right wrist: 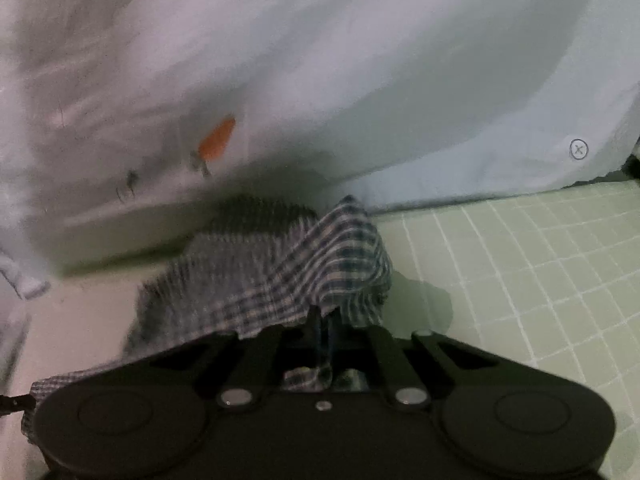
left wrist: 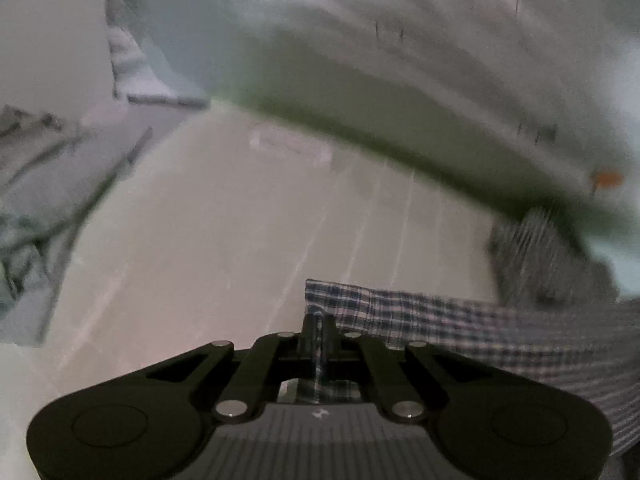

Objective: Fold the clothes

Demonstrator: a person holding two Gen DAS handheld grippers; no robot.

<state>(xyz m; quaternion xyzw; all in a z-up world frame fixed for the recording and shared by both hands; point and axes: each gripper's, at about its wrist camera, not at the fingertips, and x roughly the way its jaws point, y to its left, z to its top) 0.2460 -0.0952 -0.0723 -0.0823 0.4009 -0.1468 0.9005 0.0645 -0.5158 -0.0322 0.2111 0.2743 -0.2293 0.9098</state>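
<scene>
**Checked garment, held at two edges: handling notes and count**

Item: one checked garment (left wrist: 460, 320), blue-and-white plaid, thin woven cloth. It lies partly on the worktop (left wrist: 240, 240) and partly lifted, stretched between two tools. I judge it light, limp and quick to sag; it should drape wherever unsupported and crease easily. Not fragile, not slippery to the eye. Best hold: hems or corners, as now, keeping the span taut so the fold lands flat.

Left tool (left wrist: 319, 326): jaws pressed together, pinching the garment's near-left edge; a strip of plaid runs back between the fingers.

Right tool (right wrist: 322, 318): jaws pressed together on another edge, cloth humped up just beyond the fingertips.

Other stock, counted:
- one pale cloth (right wrist: 400, 80), large, with an orange mark (right wrist: 217, 139), bunched at the far side;
- one green gridded mat (right wrist: 540, 272) on the right of the worktop;
- one further heap of greyish fabric (left wrist: 48, 208) at far left, too blurred to identify.

Tools: two. Checked garments in view: one.
</scene>
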